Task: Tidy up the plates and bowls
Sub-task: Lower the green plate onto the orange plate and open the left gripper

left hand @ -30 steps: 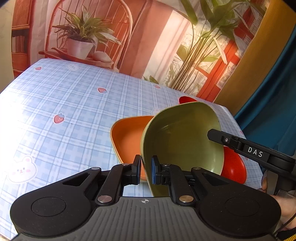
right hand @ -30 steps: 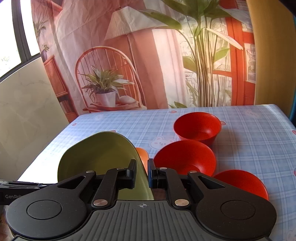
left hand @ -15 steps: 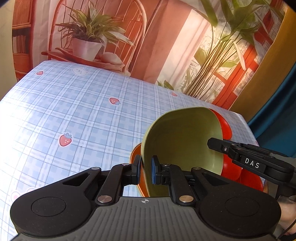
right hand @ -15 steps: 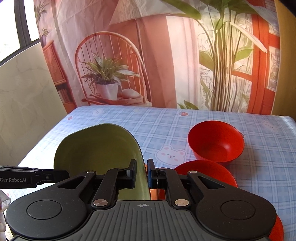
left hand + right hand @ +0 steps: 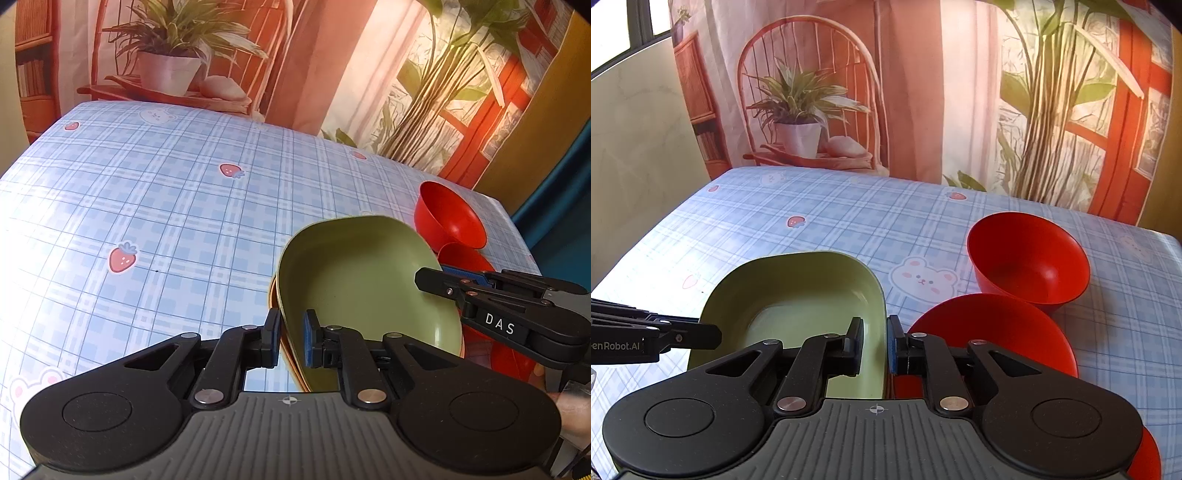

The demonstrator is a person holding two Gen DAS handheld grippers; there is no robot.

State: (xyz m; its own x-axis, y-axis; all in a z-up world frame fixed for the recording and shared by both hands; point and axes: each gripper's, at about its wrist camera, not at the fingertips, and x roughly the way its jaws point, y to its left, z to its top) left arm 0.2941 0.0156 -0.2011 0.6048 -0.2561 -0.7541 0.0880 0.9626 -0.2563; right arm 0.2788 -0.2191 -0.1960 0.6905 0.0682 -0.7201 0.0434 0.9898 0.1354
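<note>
Two hand-held grippers shared one green plate (image 5: 362, 280), each pinching an opposite rim: the left hand-held gripper (image 5: 290, 338) had its pads closed on the near edge in its own view, and the right hand-held gripper (image 5: 874, 343) was clamped on the plate's right wall, though its jaws were just beginning to ease apart with the rim between them. The green plate sat low over an orange plate (image 5: 275, 291), of which only a thin edge showed at its left side, so it looked nested or nearly so. To finish the step well, I would judge that the plate should settle flat and square in the orange one before either grip lets go fully, and both sides should release evenly so it does not tip. Right of the green plate stood two red bowls (image 5: 1028, 260), the nearer one (image 5: 993, 332) just beside the right hand-held gripper, so the withdrawal should go back and up rather than sideways. All rested on a worktop (image 5: 177, 206) in a blue checked cloth. Readable writing was "DAS" on the right tool in the left view and "enRobot.AI" on the left tool in the right view.
</note>
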